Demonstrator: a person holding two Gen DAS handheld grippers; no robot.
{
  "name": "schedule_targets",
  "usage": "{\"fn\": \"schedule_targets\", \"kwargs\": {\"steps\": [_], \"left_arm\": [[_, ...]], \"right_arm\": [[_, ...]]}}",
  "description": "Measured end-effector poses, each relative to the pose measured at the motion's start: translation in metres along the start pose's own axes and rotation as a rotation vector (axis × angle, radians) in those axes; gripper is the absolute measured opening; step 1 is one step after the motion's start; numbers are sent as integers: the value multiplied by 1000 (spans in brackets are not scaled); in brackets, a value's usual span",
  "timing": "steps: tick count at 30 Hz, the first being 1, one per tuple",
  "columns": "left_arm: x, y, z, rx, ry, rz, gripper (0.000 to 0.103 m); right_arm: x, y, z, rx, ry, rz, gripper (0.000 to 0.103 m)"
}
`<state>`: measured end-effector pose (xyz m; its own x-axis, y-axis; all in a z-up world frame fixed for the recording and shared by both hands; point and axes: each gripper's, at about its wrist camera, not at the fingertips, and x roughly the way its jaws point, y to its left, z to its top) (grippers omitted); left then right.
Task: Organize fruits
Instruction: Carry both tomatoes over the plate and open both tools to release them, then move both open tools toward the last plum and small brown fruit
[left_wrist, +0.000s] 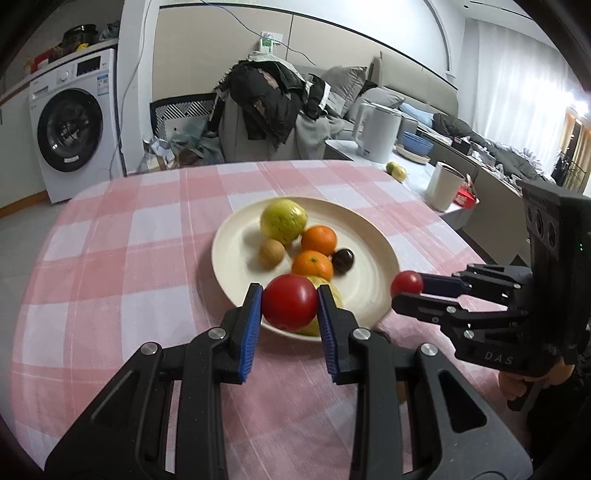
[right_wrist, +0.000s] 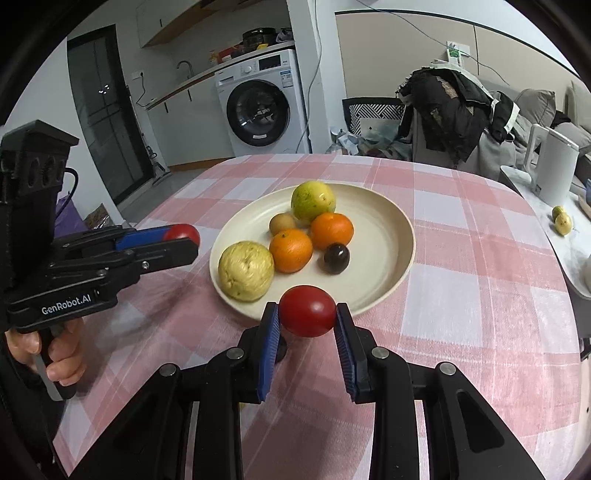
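Observation:
A cream plate (left_wrist: 365, 243) (right_wrist: 384, 229) sits on the pink checked tablecloth. It holds a green-yellow fruit (left_wrist: 283, 220) (right_wrist: 313, 201), two oranges (left_wrist: 319, 240) (right_wrist: 291, 250), a small brown fruit (left_wrist: 271, 253) (right_wrist: 282, 223), a dark plum (left_wrist: 342, 260) (right_wrist: 336, 258) and a pale yellow fruit (right_wrist: 246, 270). My left gripper (left_wrist: 290, 308) (right_wrist: 184, 236) is shut on a red tomato (left_wrist: 290, 306) at the plate's near-left rim. My right gripper (right_wrist: 307, 313) (left_wrist: 406, 286) is shut on another red tomato (right_wrist: 307, 311) at the plate's near rim.
A white kettle (left_wrist: 378, 131) (right_wrist: 552, 166), a white cup (left_wrist: 444, 185), blue bowls (left_wrist: 417, 143) and small yellow-green fruits (left_wrist: 396, 170) (right_wrist: 562, 220) stand on a side counter to the right. A clothes-covered chair (left_wrist: 266, 107) stands behind the table.

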<state>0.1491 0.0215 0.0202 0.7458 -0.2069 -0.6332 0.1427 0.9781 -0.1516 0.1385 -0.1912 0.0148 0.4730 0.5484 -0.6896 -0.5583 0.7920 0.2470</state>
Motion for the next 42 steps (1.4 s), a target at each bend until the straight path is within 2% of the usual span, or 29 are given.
{"fn": "schedule_targets", "kwargs": {"steps": [8, 16, 18, 21, 23, 25, 28, 29, 30, 31, 32, 36, 38, 39, 42], "left_arm": [[25, 18, 10, -29, 21, 44, 26], [41, 19, 9, -32, 27, 46, 27], [40, 17, 8, -29, 26, 48, 29], [35, 15, 6, -32, 14, 57, 43], [29, 13, 4, -25, -3, 66, 58], [22, 10, 2, -16, -24, 77, 67], [9, 6, -1, -6, -50, 87, 80], [3, 4, -3, -5, -61, 86, 81], [0, 3, -5, -3, -67, 85, 81], [-4, 2, -6, -3, -68, 87, 83], [-8, 1, -8, -3, -70, 90, 84], [-21, -3, -14, -19, -75, 89, 88], [-27, -4, -18, -32, -76, 84, 100], [-29, -5, -20, -35, -79, 83, 102], [-33, -8, -27, -41, -68, 84, 102]], "right_arm": [[9, -6, 6, 28, -7, -15, 30], [13, -6, 5, 25, 1, -13, 31], [12, -4, 5, 18, 1, -7, 35], [9, 1, 4, -5, -14, -32, 39], [5, 3, 4, -17, -19, -35, 40], [1, 4, 3, -24, -25, -37, 47], [-5, 5, 2, -27, -37, -40, 51], [-7, 5, 2, -27, -37, -42, 52], [-9, 5, 2, -27, -39, -46, 58], [-11, 5, 1, -28, -41, -49, 70], [-13, 5, 1, -28, -42, -49, 76], [-15, 7, -4, -31, -21, -66, 82], [-16, 6, -6, -23, -15, -69, 90], [-18, 5, -7, -19, -14, -70, 91], [-20, 2, -12, -4, 10, -62, 98]]}}
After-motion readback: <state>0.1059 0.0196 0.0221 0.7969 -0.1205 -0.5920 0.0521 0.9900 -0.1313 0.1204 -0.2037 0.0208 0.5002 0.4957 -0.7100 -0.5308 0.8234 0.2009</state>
